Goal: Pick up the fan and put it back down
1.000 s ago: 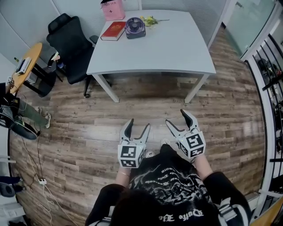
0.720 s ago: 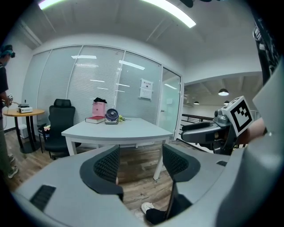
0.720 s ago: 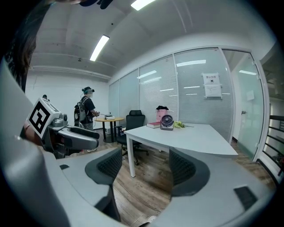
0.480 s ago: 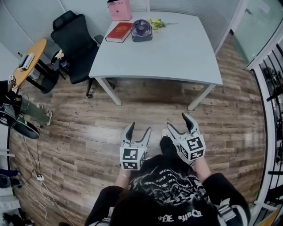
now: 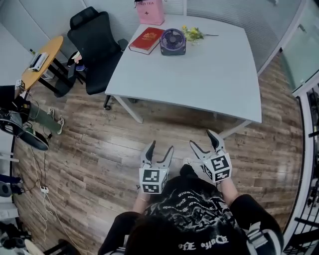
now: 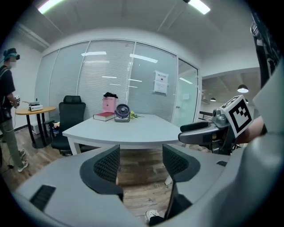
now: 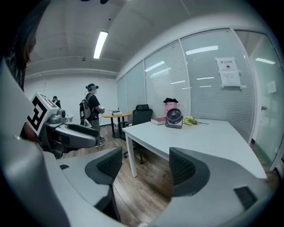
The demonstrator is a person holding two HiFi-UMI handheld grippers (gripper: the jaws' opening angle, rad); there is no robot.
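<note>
A small purple fan (image 5: 173,41) stands upright at the far side of the white table (image 5: 199,74), between a red book (image 5: 146,40) and yellow flowers (image 5: 192,33). It also shows far off in the left gripper view as the fan (image 6: 122,112) and in the right gripper view as the fan (image 7: 174,118). Both grippers hang over the wooden floor, well short of the table. My left gripper (image 5: 160,148) is open and empty, and so is my right gripper (image 5: 201,139). Nothing lies between the jaws of the left gripper (image 6: 141,164) or the right gripper (image 7: 144,166).
A pink bag (image 5: 150,11) stands behind the book. A black office chair (image 5: 97,42) sits at the table's left end, beside a round wooden side table (image 5: 42,60). A person (image 6: 6,119) stands at the far left. Glass partitions close off the room behind the table.
The person and both grippers have moved forward toward the table, which now sits lower and nearer in the head view. Both sets of jaws stay as wide as before.
</note>
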